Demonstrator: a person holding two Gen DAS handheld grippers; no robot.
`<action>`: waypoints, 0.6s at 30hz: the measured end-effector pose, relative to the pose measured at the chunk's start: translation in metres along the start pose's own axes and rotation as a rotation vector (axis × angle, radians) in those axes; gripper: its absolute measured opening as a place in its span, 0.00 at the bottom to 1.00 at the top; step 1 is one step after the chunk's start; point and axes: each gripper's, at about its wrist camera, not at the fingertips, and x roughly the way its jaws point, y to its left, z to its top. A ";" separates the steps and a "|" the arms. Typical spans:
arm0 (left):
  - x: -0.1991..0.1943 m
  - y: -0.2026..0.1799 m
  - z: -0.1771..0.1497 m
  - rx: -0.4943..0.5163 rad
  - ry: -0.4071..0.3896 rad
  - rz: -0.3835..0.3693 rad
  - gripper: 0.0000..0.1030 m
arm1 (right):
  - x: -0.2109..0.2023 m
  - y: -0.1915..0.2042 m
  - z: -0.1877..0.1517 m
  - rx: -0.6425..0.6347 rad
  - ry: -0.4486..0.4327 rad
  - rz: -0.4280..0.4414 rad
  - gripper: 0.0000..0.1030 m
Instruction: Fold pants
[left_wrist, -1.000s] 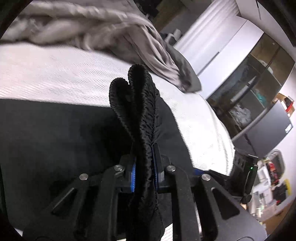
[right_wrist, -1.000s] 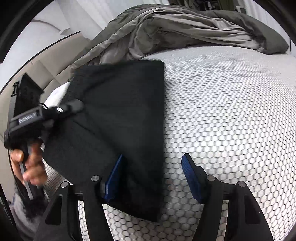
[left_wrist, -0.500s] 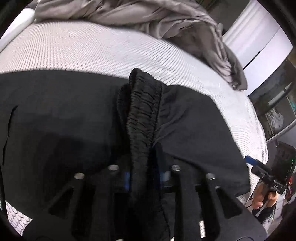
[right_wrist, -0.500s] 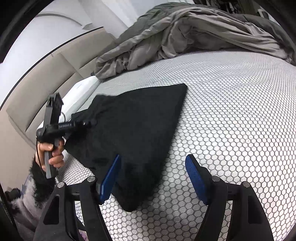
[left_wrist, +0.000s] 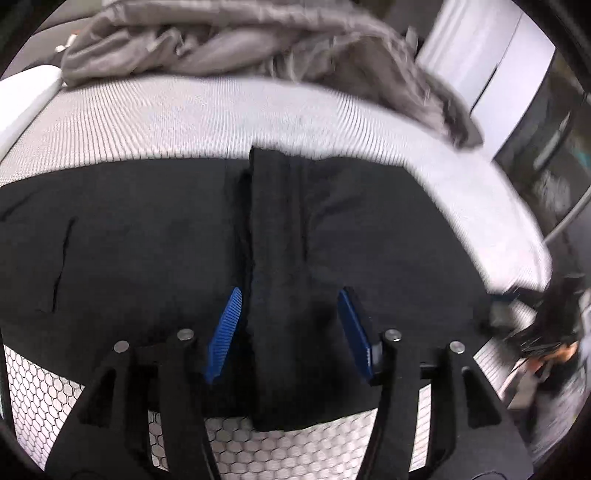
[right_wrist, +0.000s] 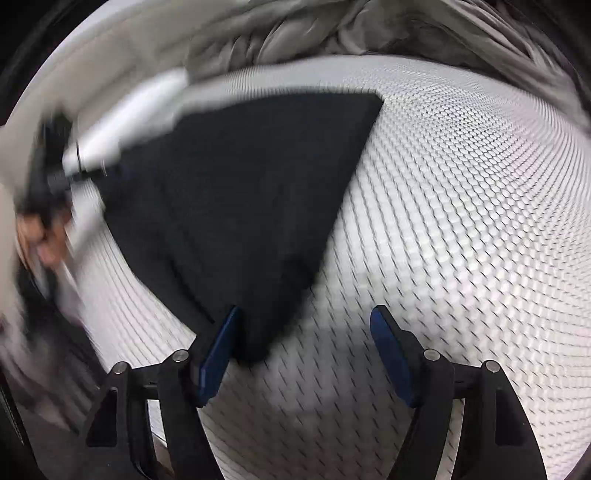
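Black pants lay folded on the honeycomb-patterned mattress, a raised ridge of fabric between the left gripper, whose jaws were opening clear of it. The right gripper hung released above the pants' corner, grey bedding bunched behind.

Bed surface and room surroundings, seen from both wrist views.
A white mattress with a fine honeycomb weave fills most of each view; the weave reads clearly at the lower edge and on the right side of the right wrist view. A crumpled grey blanket lies bunched along the far edge of the mattress, one end trailing toward the right; the same blanket spans the top of the right wrist view. A white pillow rests at the left edge. Beyond the bed stand a white panel and a blurred dark shelf unit.
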 end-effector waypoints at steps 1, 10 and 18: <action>0.006 0.002 -0.001 -0.003 0.027 0.027 0.50 | -0.004 0.001 -0.002 -0.001 0.002 -0.010 0.71; -0.021 -0.010 0.006 -0.043 -0.111 -0.050 0.51 | -0.014 -0.017 0.023 0.252 -0.137 0.198 0.67; 0.020 -0.031 0.007 0.029 -0.004 -0.022 0.50 | 0.018 -0.037 0.042 0.541 -0.161 0.338 0.10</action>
